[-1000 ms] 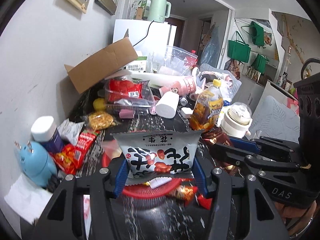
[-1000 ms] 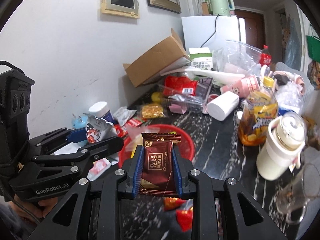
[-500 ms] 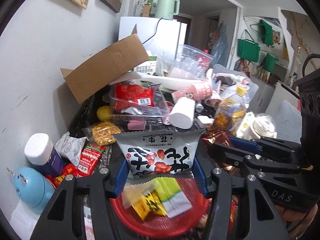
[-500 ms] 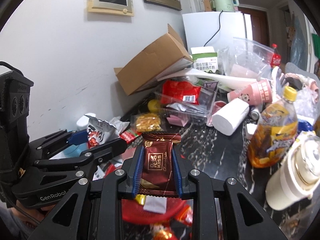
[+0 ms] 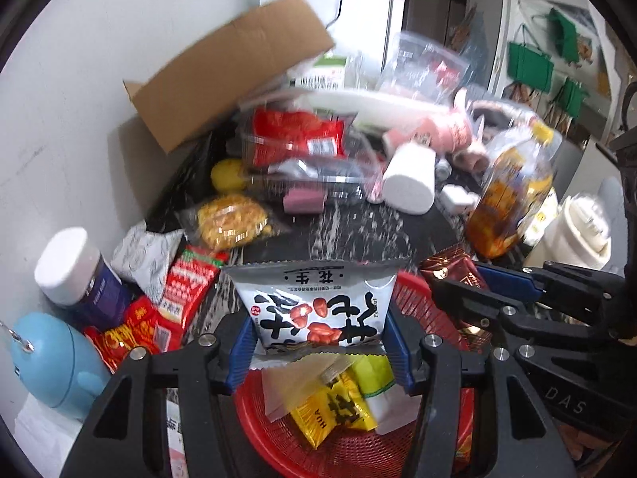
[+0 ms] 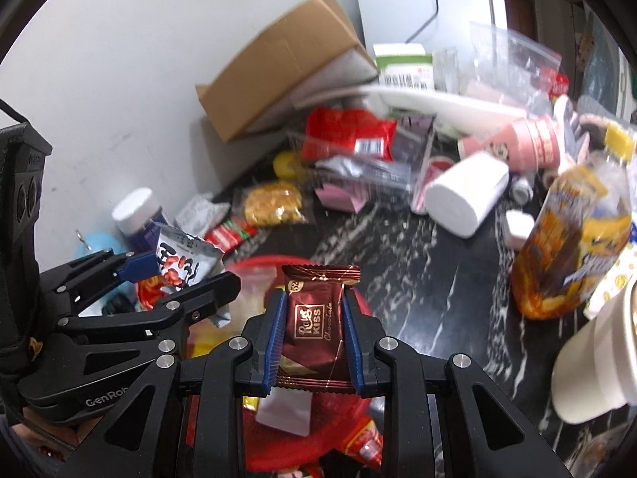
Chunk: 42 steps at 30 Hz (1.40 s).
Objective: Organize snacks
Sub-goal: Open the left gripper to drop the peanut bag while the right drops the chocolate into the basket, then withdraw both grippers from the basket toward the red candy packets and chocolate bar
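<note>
On my left, the left gripper point(image 5: 318, 352) has its jaws clamped on a white peanut packet point(image 5: 314, 304), held above the red basket point(image 5: 414, 290) on the dark bench point(image 5: 358, 231). To the right, my right gripper point(image 6: 314, 348) pinches a brown chocolate bar point(image 6: 316, 318) over the same basket.

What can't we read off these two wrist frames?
- Red basket: near rim cut off by the left wrist view's bottom edge; contents partly hidden by the peanut packet.
- Right wrist view: chocolate packet and right gripper cover most of the basket.
- Clear box and bottle labels: motion-blurred, unreadable.
- Person: only a sliver of hand shows.
</note>
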Tool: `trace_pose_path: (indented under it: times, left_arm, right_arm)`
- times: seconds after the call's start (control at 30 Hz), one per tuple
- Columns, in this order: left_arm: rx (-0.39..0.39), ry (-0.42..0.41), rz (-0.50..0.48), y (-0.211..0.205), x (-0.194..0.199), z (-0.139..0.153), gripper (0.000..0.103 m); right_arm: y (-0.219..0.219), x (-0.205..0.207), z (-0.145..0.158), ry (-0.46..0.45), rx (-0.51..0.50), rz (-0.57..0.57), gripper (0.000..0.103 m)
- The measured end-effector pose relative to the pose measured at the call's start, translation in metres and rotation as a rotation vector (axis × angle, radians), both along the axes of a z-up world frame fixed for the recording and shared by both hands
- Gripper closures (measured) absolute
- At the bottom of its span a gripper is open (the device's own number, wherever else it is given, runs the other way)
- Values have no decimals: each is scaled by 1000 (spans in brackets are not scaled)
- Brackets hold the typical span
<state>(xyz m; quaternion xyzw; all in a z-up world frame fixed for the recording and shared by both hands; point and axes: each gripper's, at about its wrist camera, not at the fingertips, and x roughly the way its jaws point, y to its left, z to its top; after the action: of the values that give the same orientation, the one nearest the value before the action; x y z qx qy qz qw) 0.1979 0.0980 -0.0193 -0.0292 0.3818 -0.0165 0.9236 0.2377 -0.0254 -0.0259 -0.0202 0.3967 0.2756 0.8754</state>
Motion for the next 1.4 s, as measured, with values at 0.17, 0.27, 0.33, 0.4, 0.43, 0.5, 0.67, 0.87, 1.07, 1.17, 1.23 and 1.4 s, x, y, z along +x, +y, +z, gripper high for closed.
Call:
trace_pose_path:
  times: [0.17, 0.27, 0.33, 0.4, 0.43, 0.5, 0.67, 0.87, 1.07, 1.17, 1.23, 1.4]
  left_arm:
    - [57, 46, 14, -6, 5, -11, 48]
    - [101, 63, 17, -8, 6, -14, 48]
    - [117, 63, 19, -9, 6, -14, 48]
    - [120, 69, 17, -9, 7, -13, 48]
    - [126, 71, 14, -10, 6, -13, 48]
    - [142, 75, 14, -11, 6, -13, 48]
    - [154, 91, 22, -14, 3, -11, 47]
    - [136, 119, 40, -12, -2, -9, 42]
    - [157, 60, 41, -18, -14, 10, 32]
    - [148, 28, 35, -19, -20, 23, 32]
    - [150, 6, 38, -20, -24, 33, 32]
    - [135, -54, 37, -21, -36, 59, 32]
  right_arm:
    - [0, 2, -12, 36, -17, -5, 76]
    - [1, 4, -17, 54, -28, -10, 76]
    - [1, 4, -20, 69, -29, -13, 75]
    - [-1, 4, -23, 80, -27, -22, 74]
    - [-1, 3, -23, 83, -27, -24, 74]
    - [-1, 2, -25, 99, -23, -28, 74]
    - [-5, -2, -20, 107, -26, -40, 70]
    - [-12, -15, 1, 44, -57, -71, 43]
    - [-20, -25, 24, -9, -69, -93, 39]
    - [-25, -31, 36, -30, -63, -102, 39]
    - [-28, -35, 44, -49, -62, -109, 39]
    - [-35, -48, 66, -94, -60, -120, 39]
